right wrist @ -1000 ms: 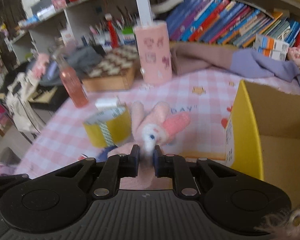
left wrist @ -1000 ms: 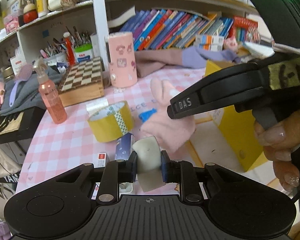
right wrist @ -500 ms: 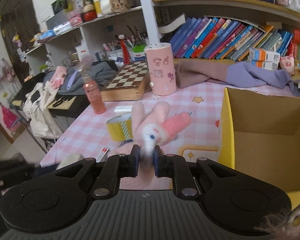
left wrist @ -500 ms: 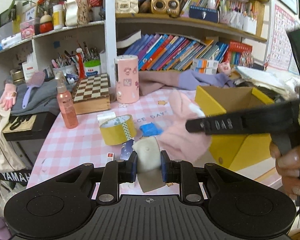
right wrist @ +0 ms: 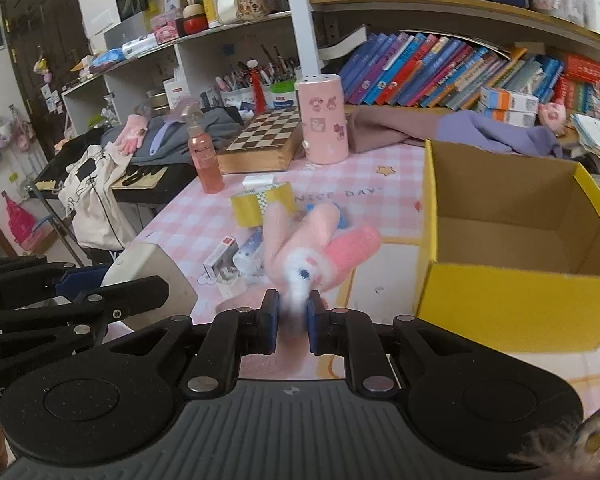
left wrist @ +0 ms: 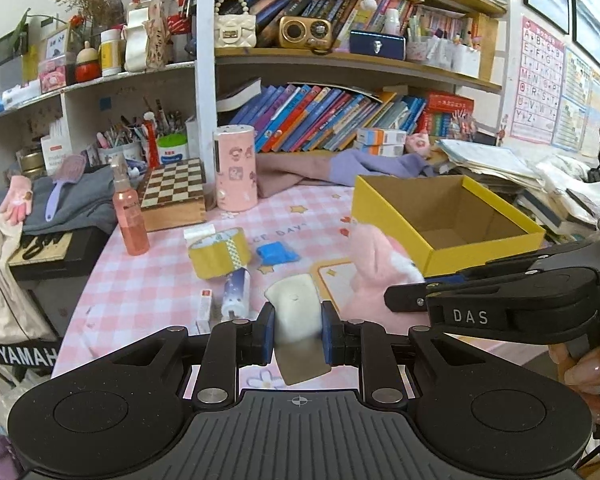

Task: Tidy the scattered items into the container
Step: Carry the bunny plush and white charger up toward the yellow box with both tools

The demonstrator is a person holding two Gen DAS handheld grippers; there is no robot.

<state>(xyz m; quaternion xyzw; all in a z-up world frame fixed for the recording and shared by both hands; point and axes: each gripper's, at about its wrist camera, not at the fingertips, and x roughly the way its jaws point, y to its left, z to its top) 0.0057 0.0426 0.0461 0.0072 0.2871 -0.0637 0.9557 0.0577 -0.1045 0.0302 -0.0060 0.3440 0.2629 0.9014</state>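
**Desk:** Fingers of the left gripper — what do they hold?

**Photographer:** Both blue pads are pressed on a cream-white block, which stands up between them and juts out below; it hangs above the near edge of the pink-checked desk. To its right, the right gripper is clamped shut on a pink plush toy, whose long ears fan out past the fingertips.

**Desk:** Where is the container?

**Photographer:** The yellow cardboard box sits open on the desk, ahead and to the right of both grippers, just beyond the plush. In the right wrist view its near wall is level with the fingertips, with a gap of desk between.

**Desk:** And what lies loose?

**Photographer:** Beyond the left fingers lie a small red-and-white carton and a pale tube side by side, then a yellow tape roll and a blue crumpled item. Farther back stand a pink spray bottle, a chessboard box and a pink cylinder, before the bookshelves.
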